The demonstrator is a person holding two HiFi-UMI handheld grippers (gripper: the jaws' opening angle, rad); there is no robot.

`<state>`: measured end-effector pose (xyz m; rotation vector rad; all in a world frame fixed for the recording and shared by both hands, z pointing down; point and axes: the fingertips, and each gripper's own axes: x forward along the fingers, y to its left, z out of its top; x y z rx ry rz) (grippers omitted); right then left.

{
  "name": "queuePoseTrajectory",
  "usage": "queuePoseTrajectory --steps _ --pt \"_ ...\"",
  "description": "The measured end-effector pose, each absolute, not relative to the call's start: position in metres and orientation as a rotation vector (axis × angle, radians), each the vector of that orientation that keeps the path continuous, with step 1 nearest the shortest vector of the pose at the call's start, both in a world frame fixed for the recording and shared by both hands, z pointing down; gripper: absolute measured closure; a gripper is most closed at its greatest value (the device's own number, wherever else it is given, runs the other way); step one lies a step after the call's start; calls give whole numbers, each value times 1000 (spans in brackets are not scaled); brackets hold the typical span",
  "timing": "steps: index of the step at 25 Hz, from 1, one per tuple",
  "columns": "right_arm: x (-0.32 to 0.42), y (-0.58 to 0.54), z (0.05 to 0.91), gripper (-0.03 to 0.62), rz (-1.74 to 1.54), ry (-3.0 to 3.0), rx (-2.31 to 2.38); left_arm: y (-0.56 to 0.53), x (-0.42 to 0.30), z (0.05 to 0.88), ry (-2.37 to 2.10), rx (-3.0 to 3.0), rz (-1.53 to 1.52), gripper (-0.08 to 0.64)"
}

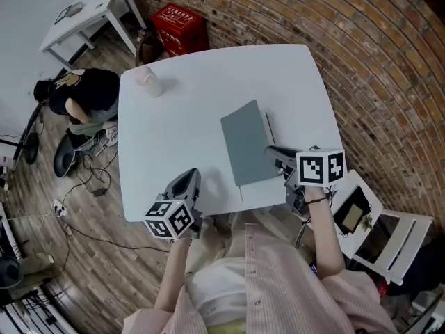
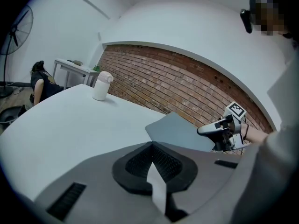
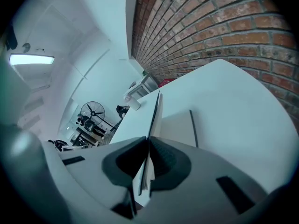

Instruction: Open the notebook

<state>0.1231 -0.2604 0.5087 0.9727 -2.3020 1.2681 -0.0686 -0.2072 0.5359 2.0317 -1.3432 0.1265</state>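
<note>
Right hand-held gripper (image 3: 148, 146) is clamped on the near right edge of the grey notebook (image 1: 245, 143), with the cover and a few leaves pinched between its pads and tilted up off the pages beneath. Left hand-held gripper (image 2: 153, 154) has its jaws together, holding nothing, low over the white tabletop (image 1: 181, 120) near the front edge and apart from the notebook. The notebook sits right of centre; a white cup (image 1: 148, 82) stands at the far left corner

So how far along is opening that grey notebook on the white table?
Done: the right gripper is clamped on the grey notebook by its cover edge. In hand: that edge is raised off the white pages, only partway. Left: swing the cover fully over, I'd judge; the left gripper hangs empty, shut.
</note>
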Motion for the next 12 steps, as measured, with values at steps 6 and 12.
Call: queuePoseTrajectory --steps 6,12 --pt "102 -254 493 562 1202 -2293 1048 -199 -98 531 -1299 2061 123 568" --pt "76 -249 479 563 1052 -2269 1105 -187 -135 533 -1296 2051 124 568"
